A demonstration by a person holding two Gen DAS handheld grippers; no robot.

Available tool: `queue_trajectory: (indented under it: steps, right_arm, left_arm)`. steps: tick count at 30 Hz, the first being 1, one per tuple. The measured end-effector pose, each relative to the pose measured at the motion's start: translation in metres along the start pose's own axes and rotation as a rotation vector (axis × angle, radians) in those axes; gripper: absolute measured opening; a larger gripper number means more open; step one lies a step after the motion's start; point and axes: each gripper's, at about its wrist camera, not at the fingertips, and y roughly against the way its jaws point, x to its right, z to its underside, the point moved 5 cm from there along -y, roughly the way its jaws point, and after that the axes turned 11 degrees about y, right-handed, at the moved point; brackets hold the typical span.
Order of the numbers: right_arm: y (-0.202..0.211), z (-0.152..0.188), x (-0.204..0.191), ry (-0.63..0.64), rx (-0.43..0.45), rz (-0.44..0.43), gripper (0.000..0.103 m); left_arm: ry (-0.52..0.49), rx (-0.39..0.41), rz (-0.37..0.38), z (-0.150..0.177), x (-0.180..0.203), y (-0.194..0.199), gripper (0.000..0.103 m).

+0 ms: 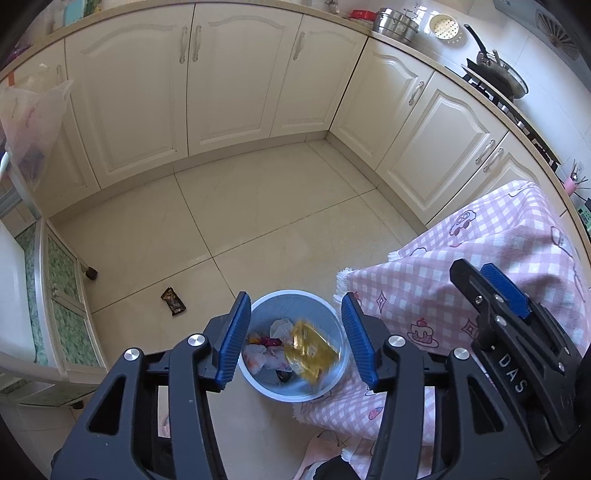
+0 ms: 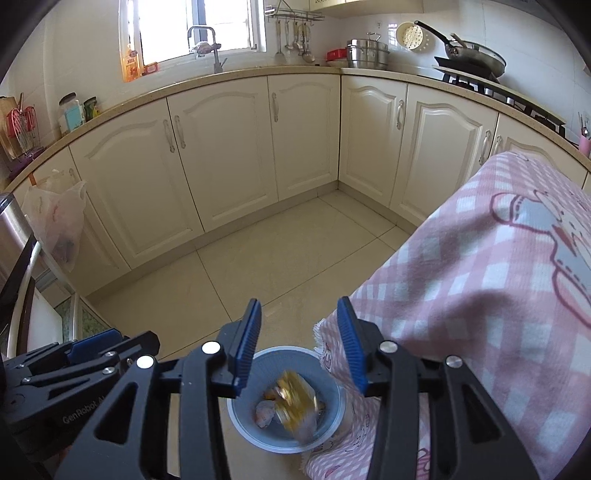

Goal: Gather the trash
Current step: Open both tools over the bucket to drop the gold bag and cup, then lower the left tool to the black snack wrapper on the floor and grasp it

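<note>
Blue-padded fingers (image 1: 231,341) of the left gripper (image 1: 295,341) stand apart with nothing between them, poised over the blue bin (image 1: 258,384) on the tiled floor (image 1: 258,221). A yellow wrapper (image 1: 310,350), motion-blurred and glossy, lies in the bin over crumpled white tissues (image 1: 280,328). The right gripper (image 2: 300,347) is parted too, empty, above the same bin (image 2: 240,417) and wrapper (image 2: 295,402). Only the left wrist view shows a dark wrapper (image 1: 173,301) on the floor left of the bin; only the right shows the window (image 2: 192,29) and faucet (image 2: 210,48). A pink checked cloth (image 1: 480,258) drapes at right.
</note>
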Motion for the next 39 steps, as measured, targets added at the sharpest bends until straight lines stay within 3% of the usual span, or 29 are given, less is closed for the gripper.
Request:
queue_trajectory:
  steps: [13,20,27,32,39]
  right_arm:
    - [0.055,-0.012,-0.022,0.037,0.062,-0.020,0.043]
    - [0.049,-0.023,-0.070,0.095,0.044,-0.111,0.044]
    - [-0.047,-0.021,-0.144,0.136,-0.063,-0.230,0.044]
    - [-0.147,-0.007,-0.199,0.136,-0.165,-0.289,0.044]
    - [-0.282,0.038,-0.263,0.169,-0.282,-0.322,0.044]
  left_arm:
    - [0.003,0.071,0.007,0.007,-0.003,0.052,0.050]
    - [0.057,0.103,-0.038,-0.005,-0.049,0.062,0.050]
    - [0.177,0.034,-0.112,-0.036,-0.129,-0.004,0.050]
    - [0.255,-0.053,-0.153,-0.051,-0.201,-0.085,0.050]
    - [0.349,-0.186,-0.223,-0.039,-0.292,-0.218,0.050]
